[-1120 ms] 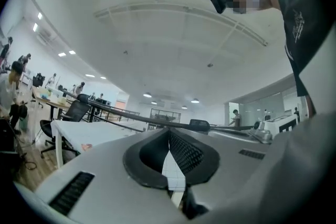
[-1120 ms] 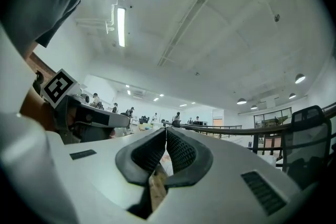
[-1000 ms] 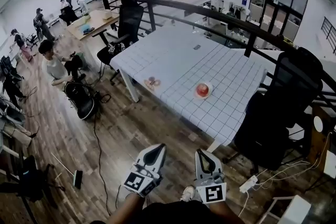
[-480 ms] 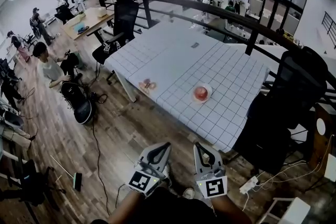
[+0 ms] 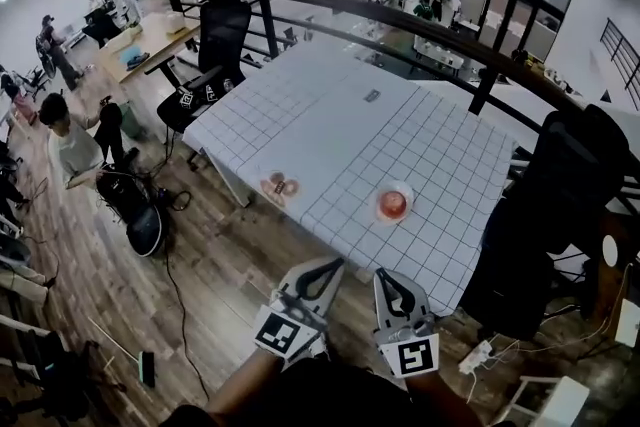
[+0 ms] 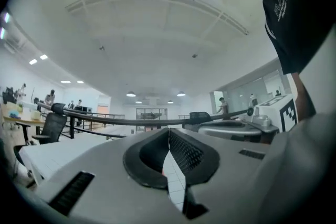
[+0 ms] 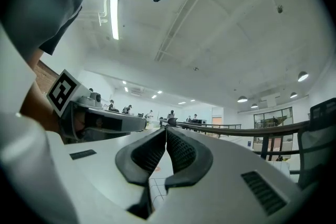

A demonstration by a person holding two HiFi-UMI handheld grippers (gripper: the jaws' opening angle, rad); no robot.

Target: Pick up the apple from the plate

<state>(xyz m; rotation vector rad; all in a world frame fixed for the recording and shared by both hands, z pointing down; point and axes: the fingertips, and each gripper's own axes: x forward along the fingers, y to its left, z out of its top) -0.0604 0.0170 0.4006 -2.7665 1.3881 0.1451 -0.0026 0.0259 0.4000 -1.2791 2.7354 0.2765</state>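
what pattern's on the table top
The table is white with a dark square grid; head view shows it best.

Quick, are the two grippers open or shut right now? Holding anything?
Left hand-held gripper: closed, holding nothing.
Right hand-held gripper: closed, holding nothing.

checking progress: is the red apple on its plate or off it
On it: the red round apple sits inside the small white plate on the white gridded table.

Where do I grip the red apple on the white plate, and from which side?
Take the red apple across its middle, from above on the near side: it sits alone on the white plate. The shut right tool, nearer, likely needs opening first.
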